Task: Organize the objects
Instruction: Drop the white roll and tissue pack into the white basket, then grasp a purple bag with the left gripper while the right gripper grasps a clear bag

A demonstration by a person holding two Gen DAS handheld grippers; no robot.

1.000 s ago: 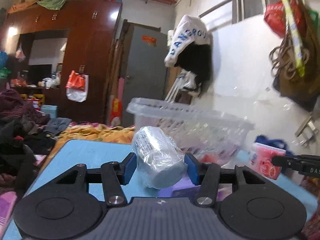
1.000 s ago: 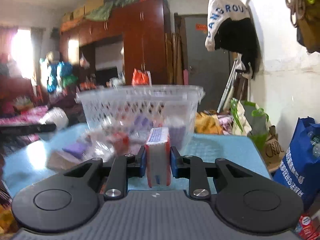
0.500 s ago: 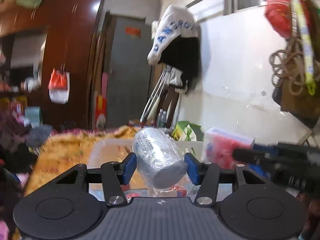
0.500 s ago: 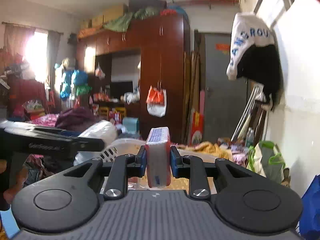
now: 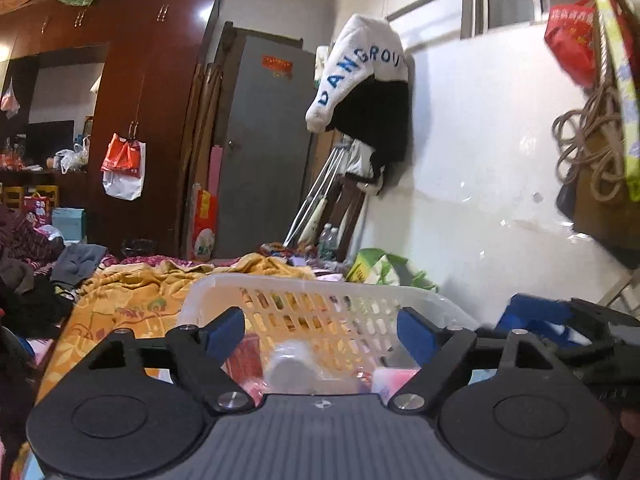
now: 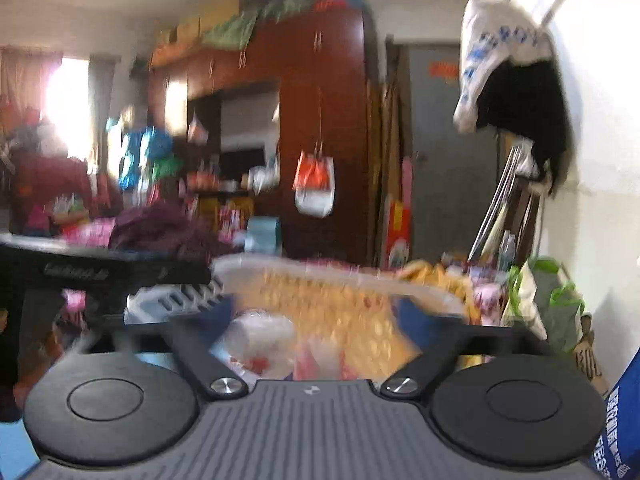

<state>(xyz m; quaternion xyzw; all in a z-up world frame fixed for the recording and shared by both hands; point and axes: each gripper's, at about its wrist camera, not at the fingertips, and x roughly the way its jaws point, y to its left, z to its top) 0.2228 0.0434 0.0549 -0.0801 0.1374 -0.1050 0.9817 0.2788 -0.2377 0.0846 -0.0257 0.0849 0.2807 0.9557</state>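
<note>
Left gripper (image 5: 322, 330) jaws just sprung wide, nothing between them, its wrapped roll (image 5: 294, 368) lying released below in the white lattice basket (image 5: 320, 286), right gripper (image 6: 320, 314) jaws likewise just opened and empty over the same basket, pink pack (image 5: 394, 380) inside at right, view blurred.

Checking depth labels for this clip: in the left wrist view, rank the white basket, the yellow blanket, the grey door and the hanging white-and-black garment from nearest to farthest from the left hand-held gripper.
1. White basket, directly ahead, just below the left hand-held gripper.
2. Yellow blanket, beyond the basket, to the left.
3. Hanging white-and-black garment, upper right, on the wall.
4. Grey door, at the back, centre.
</note>
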